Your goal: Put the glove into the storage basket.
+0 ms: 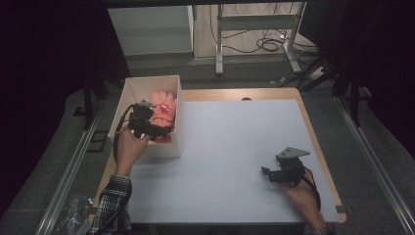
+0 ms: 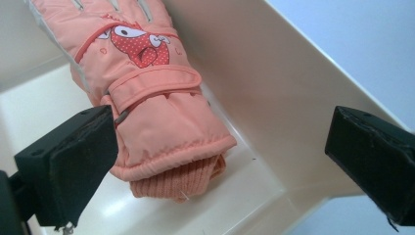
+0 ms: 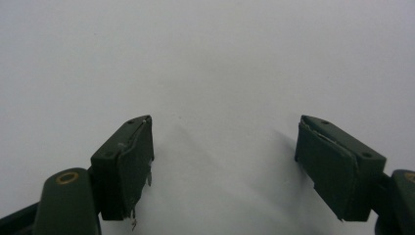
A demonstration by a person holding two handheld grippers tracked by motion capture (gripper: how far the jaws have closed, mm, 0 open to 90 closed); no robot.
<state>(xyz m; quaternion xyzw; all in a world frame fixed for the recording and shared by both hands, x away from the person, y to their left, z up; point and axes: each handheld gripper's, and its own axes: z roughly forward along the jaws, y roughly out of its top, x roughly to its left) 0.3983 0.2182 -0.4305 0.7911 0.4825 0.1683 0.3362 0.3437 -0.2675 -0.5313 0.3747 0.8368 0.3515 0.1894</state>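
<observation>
1. High view: I see my left gripper (image 1: 159, 128) hanging over the near end of the white open-topped rectangular box (image 1: 128, 95), which sits at the far left corner of the pale grey surface (image 1: 230, 147). The salmon-pink padded winter glove (image 1: 164, 101) lies inside the box, its fingers toward the far wall. My left hand (image 1: 131, 147) holds the gripper body just outside the box's near left wall. My right gripper (image 1: 266, 172) rests low over the bare surface at the near right, well apart from the box, with my right hand (image 1: 301, 193) behind it.

2. Left gripper view: the jaws stand wide apart, released. The glove (image 2: 156, 107) lies between them on the box floor, with its ribbed knit cuff (image 2: 178, 181) nearest me and a red dotted cartoon patch (image 2: 139, 46) on its back. The left jaw sits just beside the glove's cuff edge; I cannot tell whether it touches. The right jaw is over the box's wall (image 2: 274, 93), clear of the glove.

3. Right gripper view: the jaws are spread and released, with plain surface (image 3: 215, 63) between them.
</observation>
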